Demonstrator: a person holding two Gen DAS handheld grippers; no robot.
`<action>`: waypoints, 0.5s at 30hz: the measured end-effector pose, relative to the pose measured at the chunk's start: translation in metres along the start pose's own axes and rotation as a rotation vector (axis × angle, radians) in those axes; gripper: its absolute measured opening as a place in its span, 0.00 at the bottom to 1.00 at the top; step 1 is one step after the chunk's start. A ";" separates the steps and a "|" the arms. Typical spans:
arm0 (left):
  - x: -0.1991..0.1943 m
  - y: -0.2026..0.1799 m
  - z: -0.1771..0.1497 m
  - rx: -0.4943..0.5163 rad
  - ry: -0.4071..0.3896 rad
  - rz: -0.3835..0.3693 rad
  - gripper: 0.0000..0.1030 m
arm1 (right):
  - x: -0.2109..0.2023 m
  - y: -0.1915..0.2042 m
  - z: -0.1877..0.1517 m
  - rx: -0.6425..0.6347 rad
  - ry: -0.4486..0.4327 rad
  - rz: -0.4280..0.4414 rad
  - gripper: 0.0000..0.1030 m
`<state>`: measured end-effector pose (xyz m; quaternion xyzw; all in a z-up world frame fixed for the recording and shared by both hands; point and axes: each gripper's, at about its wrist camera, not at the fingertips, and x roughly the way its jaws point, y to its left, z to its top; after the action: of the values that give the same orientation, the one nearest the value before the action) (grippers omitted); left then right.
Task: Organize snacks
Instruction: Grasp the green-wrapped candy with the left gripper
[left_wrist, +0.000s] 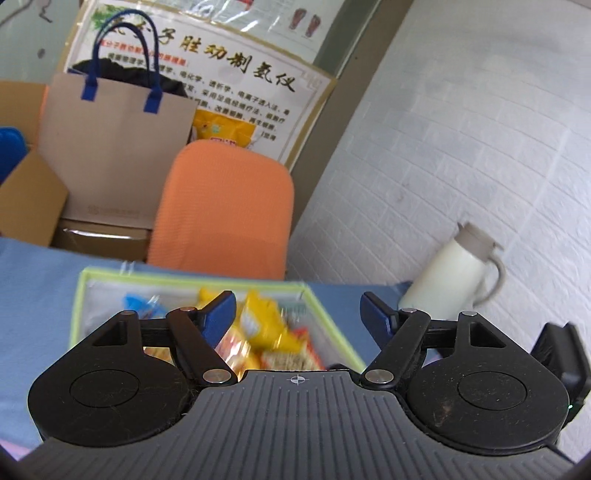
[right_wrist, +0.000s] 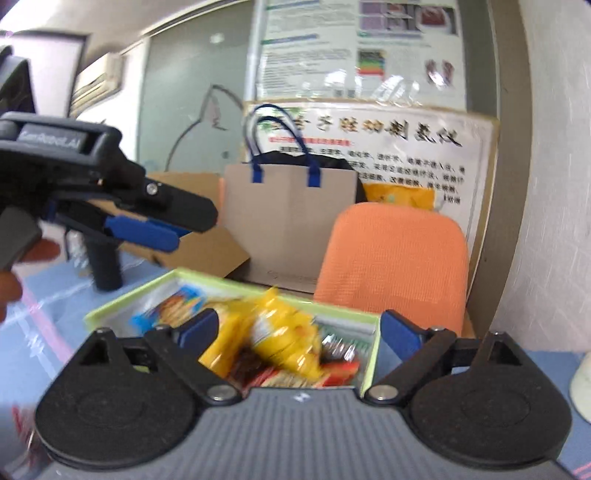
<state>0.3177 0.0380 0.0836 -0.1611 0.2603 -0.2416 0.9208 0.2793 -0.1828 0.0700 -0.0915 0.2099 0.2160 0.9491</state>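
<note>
Above the green-rimmed box (right_wrist: 236, 286), both the left gripper (left_wrist: 297, 314) and right gripper (right_wrist: 299, 332) are hanging released and empty, because the snacks (right_wrist: 284, 339) are lying piled inside it.

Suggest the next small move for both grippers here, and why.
Probably draw both back from the green-rimmed box: the left gripper and right gripper are open with nothing held, and the yellow snack bag sits among the packets inside.

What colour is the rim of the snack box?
Light green, on the snack box rim; it shows best in the right wrist view.
</note>
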 end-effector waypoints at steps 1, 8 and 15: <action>-0.007 0.002 -0.009 -0.006 0.017 0.005 0.58 | -0.011 0.009 -0.007 -0.017 0.011 0.018 0.90; -0.002 0.033 -0.071 -0.162 0.210 0.031 0.49 | 0.004 0.062 -0.050 0.051 0.199 0.153 0.89; 0.024 0.047 -0.085 -0.190 0.355 0.062 0.37 | 0.032 0.070 -0.066 0.109 0.301 0.181 0.49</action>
<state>0.3052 0.0497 -0.0153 -0.1938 0.4449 -0.2120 0.8483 0.2506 -0.1262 -0.0095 -0.0519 0.3686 0.2725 0.8873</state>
